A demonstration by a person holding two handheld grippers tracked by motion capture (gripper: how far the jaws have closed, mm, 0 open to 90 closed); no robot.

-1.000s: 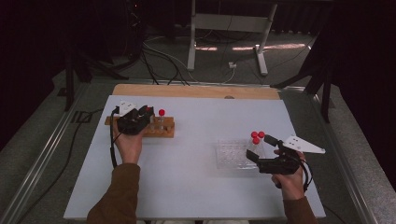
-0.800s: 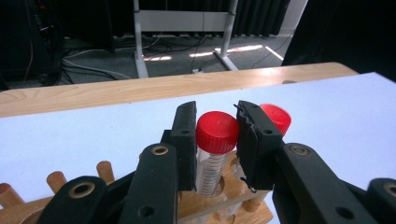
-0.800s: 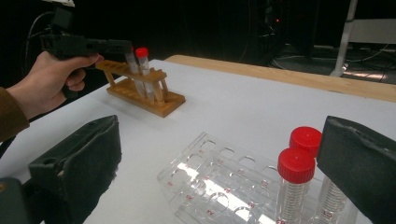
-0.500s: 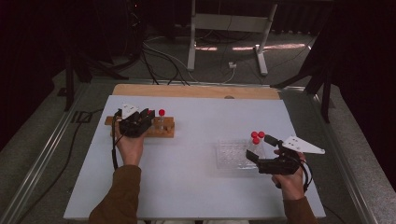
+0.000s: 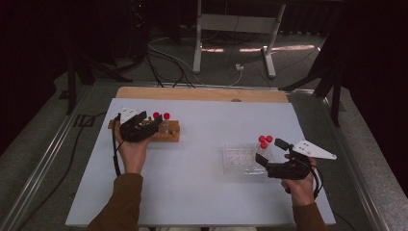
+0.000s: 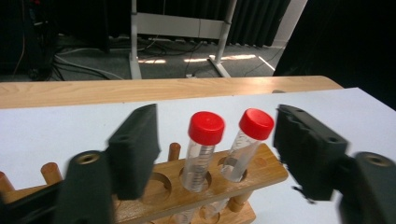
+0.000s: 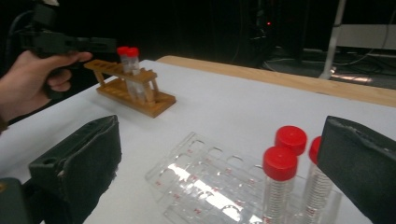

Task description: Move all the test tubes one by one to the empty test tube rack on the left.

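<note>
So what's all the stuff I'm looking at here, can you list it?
Tubes in the wooden rack: two, clear with red caps, standing upright side by side in neighbouring holes.
Wooden rack: one, light brown, far left part of the table.
Tubes in the plastic rack: three, clear with red caps, at its right end.
Plastic rack: one, see-through, right part of the table.
Table: one, white top with a wooden strip along the far edge.
Metal stand: one, grey, on the floor beyond the table.
Cables: several, dark, on the floor.
Left tool: black, jaws just opened, either side of the two tubes without touching.
Right tool: black, open, by the plastic rack.
</note>
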